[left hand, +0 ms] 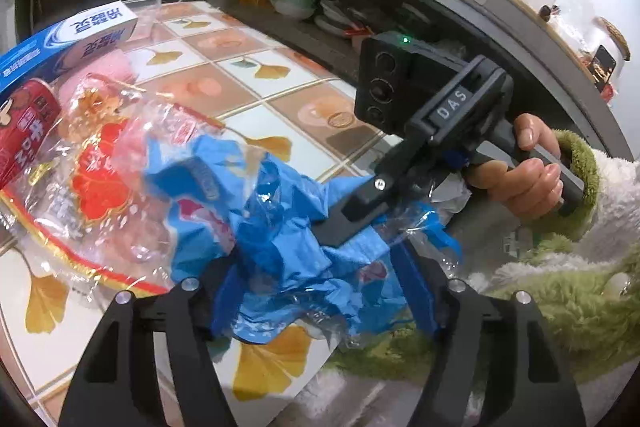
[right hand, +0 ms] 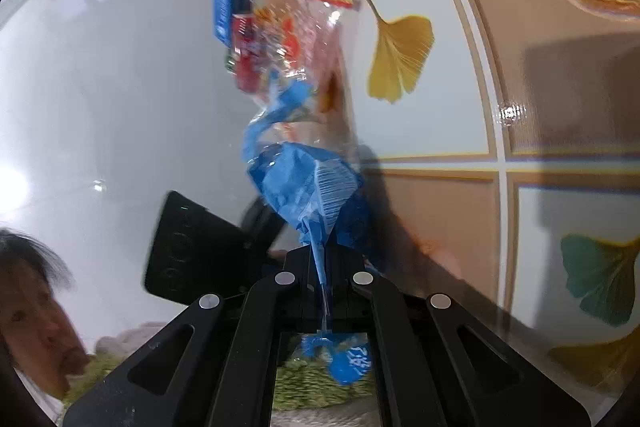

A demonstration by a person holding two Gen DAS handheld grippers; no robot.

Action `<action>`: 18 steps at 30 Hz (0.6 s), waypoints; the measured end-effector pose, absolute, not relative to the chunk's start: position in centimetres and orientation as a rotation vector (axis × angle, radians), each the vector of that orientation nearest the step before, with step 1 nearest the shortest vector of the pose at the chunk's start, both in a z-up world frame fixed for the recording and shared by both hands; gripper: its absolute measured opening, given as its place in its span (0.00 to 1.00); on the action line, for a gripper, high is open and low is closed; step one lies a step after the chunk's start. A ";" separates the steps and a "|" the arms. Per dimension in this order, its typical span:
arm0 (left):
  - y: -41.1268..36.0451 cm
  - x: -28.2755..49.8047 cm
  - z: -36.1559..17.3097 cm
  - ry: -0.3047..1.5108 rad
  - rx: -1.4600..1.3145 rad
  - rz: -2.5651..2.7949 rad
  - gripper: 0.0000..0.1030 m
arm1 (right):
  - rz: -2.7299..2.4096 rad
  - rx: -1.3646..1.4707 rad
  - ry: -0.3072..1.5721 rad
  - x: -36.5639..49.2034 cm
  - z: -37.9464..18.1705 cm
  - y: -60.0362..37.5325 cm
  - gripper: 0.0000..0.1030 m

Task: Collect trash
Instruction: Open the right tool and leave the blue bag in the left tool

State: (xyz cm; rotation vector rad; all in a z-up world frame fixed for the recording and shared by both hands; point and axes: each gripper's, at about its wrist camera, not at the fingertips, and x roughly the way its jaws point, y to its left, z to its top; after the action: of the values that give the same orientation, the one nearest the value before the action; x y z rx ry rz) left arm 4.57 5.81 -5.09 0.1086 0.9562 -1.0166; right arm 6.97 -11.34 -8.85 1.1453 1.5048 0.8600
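Right gripper [right hand: 322, 291] is clenched on the blue wrapper [right hand: 308, 183], lifting it off the table [right hand: 440, 131] edge so it clears the clear red-print bag [left hand: 100, 179] beside it. Left gripper [left hand: 316, 291] is spread wide around the wrapper, gripping nothing.

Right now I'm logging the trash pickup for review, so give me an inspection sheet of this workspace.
Surface: table under a glossy ginkgo-leaf cloth.
Job's things: crumpled blue wrapper, pinched in the right claw; clear printed bag lying beside it.
Clutter: blue and white box, red can.
Grippers: right claw shut on the wrapper; left claw wide open around the same wrapper.
Cables: nothing seen.
Surroundings: shelf of bowls behind the table; operator in a fuzzy green sleeve.
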 end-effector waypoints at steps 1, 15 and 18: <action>5.9 4.6 -5.0 0.956 0.113 -1.013 0.67 | 0.854 1.110 1.521 7.1 -8.8 -11.1 0.00; 5.5 4.1 -5.3 0.936 0.175 -0.989 0.69 | 0.810 0.990 1.642 8.3 -9.1 -9.4 0.00; 5.1 4.1 -5.5 0.937 0.200 -0.981 0.69 | 0.808 0.984 1.652 8.7 -9.2 -9.1 0.00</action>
State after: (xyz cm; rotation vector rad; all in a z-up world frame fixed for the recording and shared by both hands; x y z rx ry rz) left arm 4.10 5.06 -5.51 0.1997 0.9365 -0.9810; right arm 8.66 -9.08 -9.16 0.9840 1.6516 0.8084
